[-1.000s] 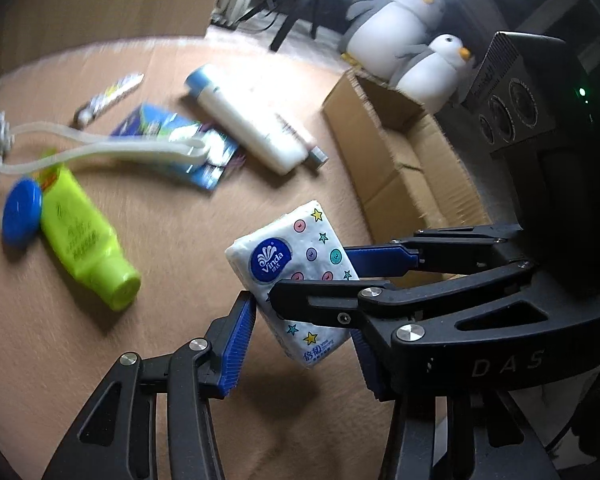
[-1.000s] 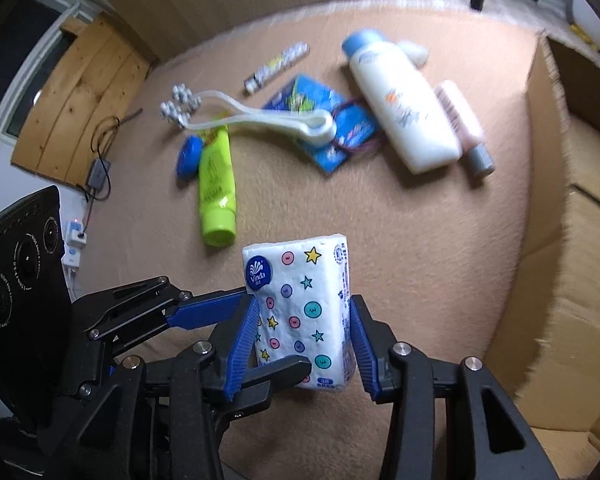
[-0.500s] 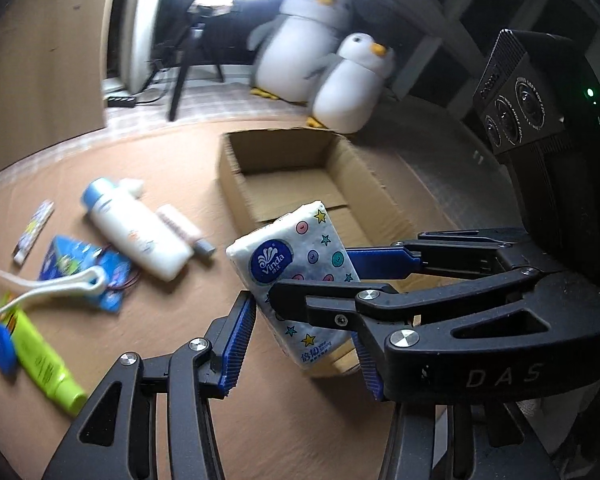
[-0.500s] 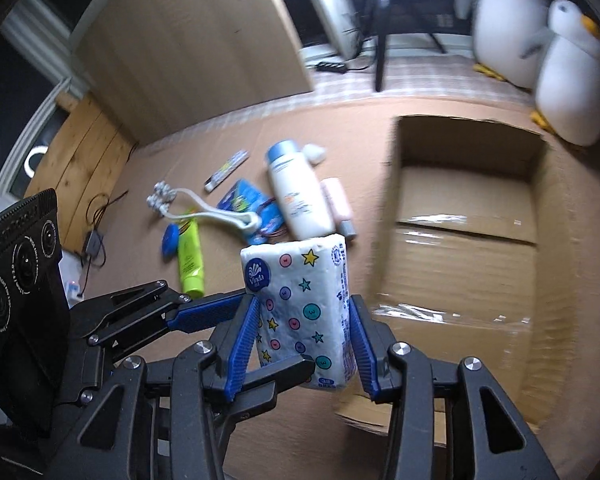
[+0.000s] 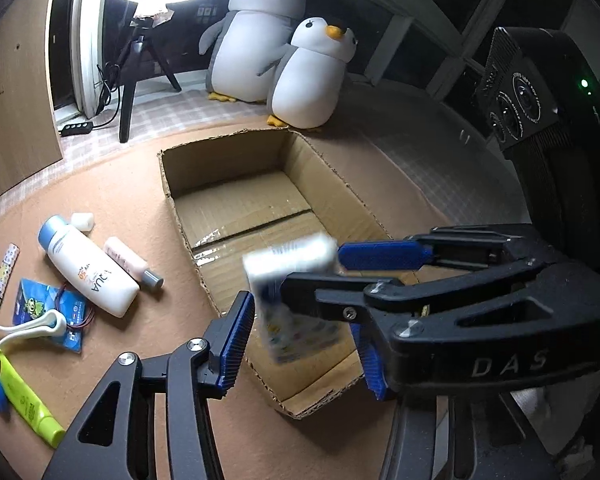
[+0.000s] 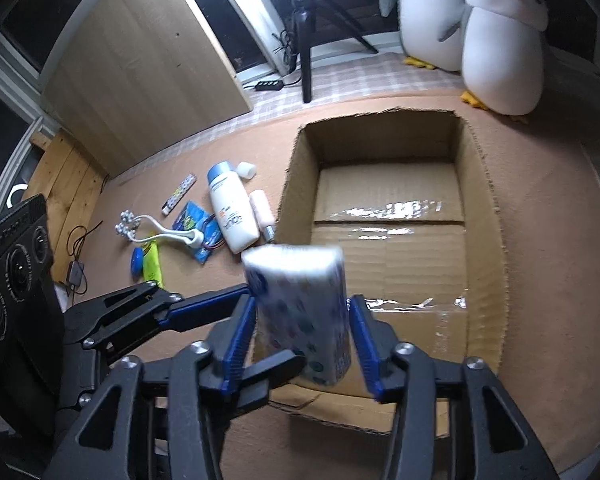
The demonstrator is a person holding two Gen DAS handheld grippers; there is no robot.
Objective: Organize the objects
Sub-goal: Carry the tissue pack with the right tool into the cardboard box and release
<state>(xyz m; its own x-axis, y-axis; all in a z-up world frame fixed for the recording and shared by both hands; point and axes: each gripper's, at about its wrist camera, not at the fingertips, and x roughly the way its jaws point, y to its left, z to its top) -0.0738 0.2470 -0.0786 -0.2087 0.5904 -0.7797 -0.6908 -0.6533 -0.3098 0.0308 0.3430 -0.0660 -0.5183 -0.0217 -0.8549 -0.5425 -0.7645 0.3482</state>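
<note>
Both left tool (image 5: 300, 348) and right tool (image 6: 302, 336) gape around the blurred white, dot-printed tissue pack (image 6: 300, 304); cardboard box (image 6: 380, 136) beneath.

Corrugated cardboard box (image 6: 484, 216), glossy tape; plush penguins (image 5: 312, 76).

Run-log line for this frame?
right hand-held gripper: around blurred tissue pack, grip unclear | over empty cardboard box | left hand-held gripper: open

tissue pack (image 6: 300, 312): motion-blurred, print unreadable | grip contact: cannot tell
</note>
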